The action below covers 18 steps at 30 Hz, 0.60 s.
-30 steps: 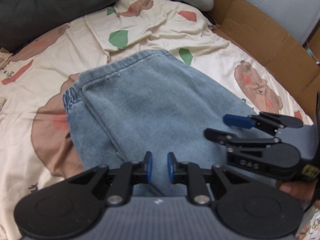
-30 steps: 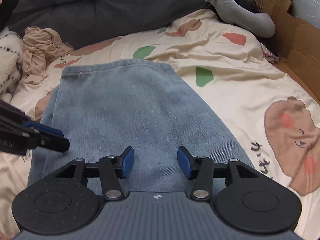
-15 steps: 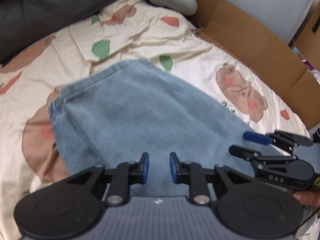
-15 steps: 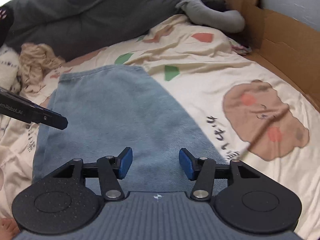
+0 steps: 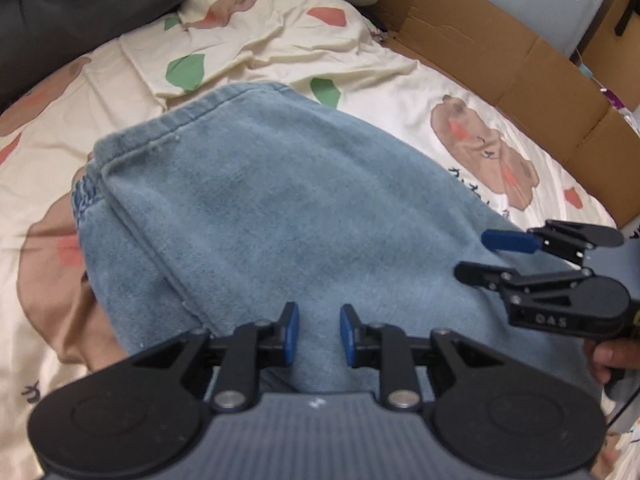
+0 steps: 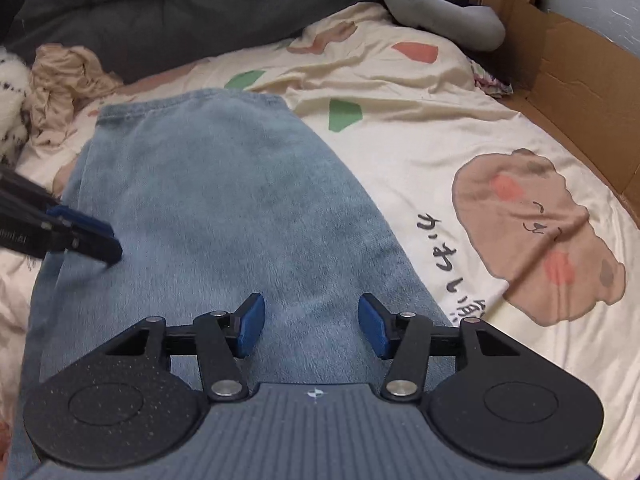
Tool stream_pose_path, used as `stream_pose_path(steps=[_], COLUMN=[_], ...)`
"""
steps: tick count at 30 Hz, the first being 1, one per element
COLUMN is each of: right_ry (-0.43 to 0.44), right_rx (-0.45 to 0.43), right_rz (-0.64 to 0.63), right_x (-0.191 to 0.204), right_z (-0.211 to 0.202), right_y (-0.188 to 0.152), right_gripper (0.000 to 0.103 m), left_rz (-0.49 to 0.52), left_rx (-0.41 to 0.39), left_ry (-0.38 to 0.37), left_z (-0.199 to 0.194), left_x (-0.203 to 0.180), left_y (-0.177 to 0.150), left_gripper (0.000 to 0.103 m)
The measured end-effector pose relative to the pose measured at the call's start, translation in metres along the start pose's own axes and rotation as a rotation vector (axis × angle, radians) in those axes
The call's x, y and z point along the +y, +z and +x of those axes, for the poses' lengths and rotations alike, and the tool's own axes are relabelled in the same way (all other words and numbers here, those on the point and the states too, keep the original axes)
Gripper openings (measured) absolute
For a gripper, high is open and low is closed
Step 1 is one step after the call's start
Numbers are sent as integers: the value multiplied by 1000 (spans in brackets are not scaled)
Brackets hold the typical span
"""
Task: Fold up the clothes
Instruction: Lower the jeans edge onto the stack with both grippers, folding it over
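A folded pair of light blue denim jeans (image 5: 280,216) lies flat on a cream bedsheet (image 5: 260,44) printed with brown bears and green and red shapes. In the left wrist view the jeans fill the middle of the frame, with a hemmed edge toward the upper left and an elastic waistband peeking out at the left side. The left gripper (image 5: 319,334) sits at the bottom centre, pointing down at the denim; its blue-padded jaws are only a little apart, have just been opening slightly, and nothing is pinched between them. At the right edge of the same view the right gripper (image 5: 480,256) reaches in sideways over the near right part of the jeans, held by a hand (image 5: 612,356) whose fingers show at the lower right. In the right wrist view the right gripper (image 6: 311,328) is at the bottom centre above the jeans (image 6: 224,208), its jaws about half open and empty. The left gripper (image 6: 92,240) enters from the left edge, its tips over the fabric; whether they touch it cannot be told. Brown cardboard (image 6: 568,92) lines the upper right, a dark grey quilt (image 6: 168,12) lies across the top, and a crumpled beige garment (image 6: 64,84) sits at the upper left.
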State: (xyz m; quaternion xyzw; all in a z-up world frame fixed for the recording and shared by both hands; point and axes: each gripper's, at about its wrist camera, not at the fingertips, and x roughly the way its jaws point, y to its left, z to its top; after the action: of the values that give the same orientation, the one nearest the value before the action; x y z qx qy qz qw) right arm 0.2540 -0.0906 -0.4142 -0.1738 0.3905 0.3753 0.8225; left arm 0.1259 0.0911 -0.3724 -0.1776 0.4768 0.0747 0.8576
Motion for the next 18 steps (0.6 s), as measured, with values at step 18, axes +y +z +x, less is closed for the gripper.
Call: stream_pose_path(steps=[18], right_ry=[-1], right_rx=[50], right_rz=[89], right_x=[-40], right_z=[-60], right_y=[-72], right_gripper=[58], left_rz=[31], left_rx=[70], left_ry=[53], left_z=[1], left_x=[-2], left_y=[12], left_gripper=[10])
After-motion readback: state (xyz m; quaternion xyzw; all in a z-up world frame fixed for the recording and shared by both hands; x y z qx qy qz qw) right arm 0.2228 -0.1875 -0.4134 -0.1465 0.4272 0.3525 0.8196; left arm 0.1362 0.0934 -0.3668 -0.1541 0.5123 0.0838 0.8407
